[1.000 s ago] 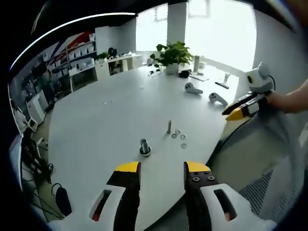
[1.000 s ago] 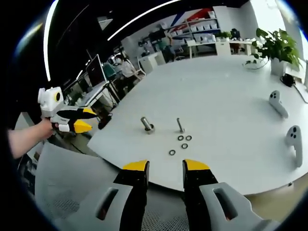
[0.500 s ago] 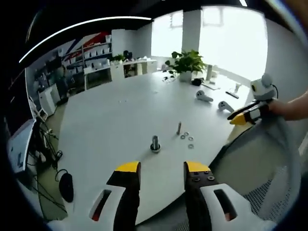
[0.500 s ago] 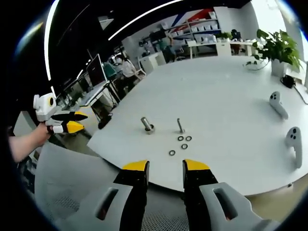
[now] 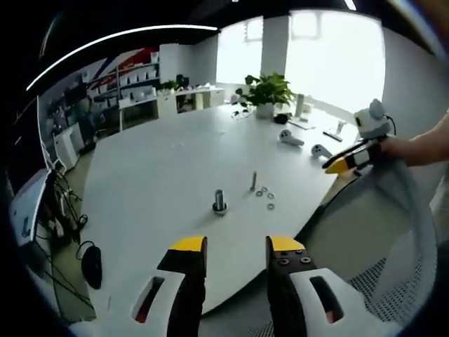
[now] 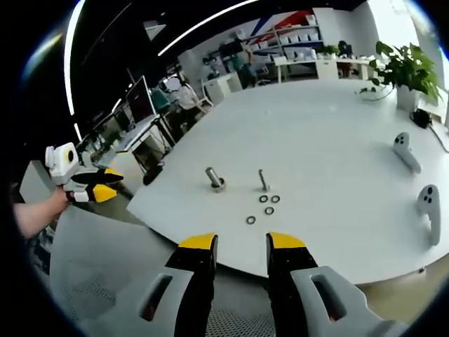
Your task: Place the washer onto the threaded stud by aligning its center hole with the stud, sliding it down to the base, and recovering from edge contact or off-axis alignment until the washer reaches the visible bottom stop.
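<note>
A thin threaded stud (image 5: 253, 180) (image 6: 262, 181) stands upright on the white table (image 5: 154, 168) (image 6: 330, 133). Several small washers (image 5: 266, 192) (image 6: 269, 210) lie flat beside it. A thicker bolt on a round base (image 5: 219, 202) (image 6: 214, 180) stands a little apart from the stud. My left gripper (image 5: 236, 246) is open and holds nothing, back from the table's edge; it also shows far left (image 6: 95, 191) in a person's hand. My right gripper (image 6: 241, 242) is open too, off the table's near edge, and appears at the right (image 5: 351, 160).
Two white hand controllers (image 6: 405, 151) (image 5: 290, 138) lie further along the table. A potted plant (image 5: 266, 90) (image 6: 405, 67) stands at the far end. Grey mesh chairs (image 6: 105, 281) (image 5: 400, 210) sit by the table's edge. Desks and shelves fill the room behind.
The left gripper has drawn back from the table and drifted left in the right gripper view. The right gripper's view is steady. Stud, bolt and washers have not moved.
</note>
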`<state>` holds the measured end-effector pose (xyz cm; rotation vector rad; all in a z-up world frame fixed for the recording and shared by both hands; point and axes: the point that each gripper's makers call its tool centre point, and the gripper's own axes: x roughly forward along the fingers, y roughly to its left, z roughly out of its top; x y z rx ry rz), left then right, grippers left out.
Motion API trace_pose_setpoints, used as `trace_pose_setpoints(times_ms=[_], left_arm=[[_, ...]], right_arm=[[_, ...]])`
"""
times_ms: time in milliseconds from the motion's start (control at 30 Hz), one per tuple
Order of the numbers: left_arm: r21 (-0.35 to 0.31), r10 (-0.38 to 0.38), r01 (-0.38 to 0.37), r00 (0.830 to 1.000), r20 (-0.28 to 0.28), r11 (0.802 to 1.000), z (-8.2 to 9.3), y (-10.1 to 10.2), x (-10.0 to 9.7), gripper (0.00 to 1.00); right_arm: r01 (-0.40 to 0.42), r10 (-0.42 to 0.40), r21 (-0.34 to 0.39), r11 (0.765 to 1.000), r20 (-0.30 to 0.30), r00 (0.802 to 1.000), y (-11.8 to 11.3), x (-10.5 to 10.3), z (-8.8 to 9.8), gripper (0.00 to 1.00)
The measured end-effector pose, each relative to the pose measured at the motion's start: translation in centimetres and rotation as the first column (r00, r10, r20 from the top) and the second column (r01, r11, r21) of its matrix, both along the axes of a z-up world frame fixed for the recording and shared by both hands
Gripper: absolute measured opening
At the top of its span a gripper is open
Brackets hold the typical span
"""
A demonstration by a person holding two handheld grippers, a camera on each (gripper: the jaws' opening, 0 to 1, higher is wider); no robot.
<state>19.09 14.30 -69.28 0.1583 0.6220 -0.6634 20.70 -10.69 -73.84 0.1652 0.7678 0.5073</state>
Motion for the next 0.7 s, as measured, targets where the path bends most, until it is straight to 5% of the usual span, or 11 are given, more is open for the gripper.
trace_pose_setpoints(times_ms=[233,700], left_arm=[[-0.044,0.005,-0.004,1.0,0.014,0.999,0.1,0.1,-0.2,0.27],[-0.095,-0.028,0.023,0.998,-0.054,0.995,-1.2,-0.4,-0.4,0.32]], right_arm=[[0.006,-0.006,-0.003,1.0,-0.01,1.0,-0.2,-0.1,-0.2,0.3],[0.012,-0.013,-0.016,1.0,-0.02,1.0,-0.4,-0.2,-0.5,0.28]])
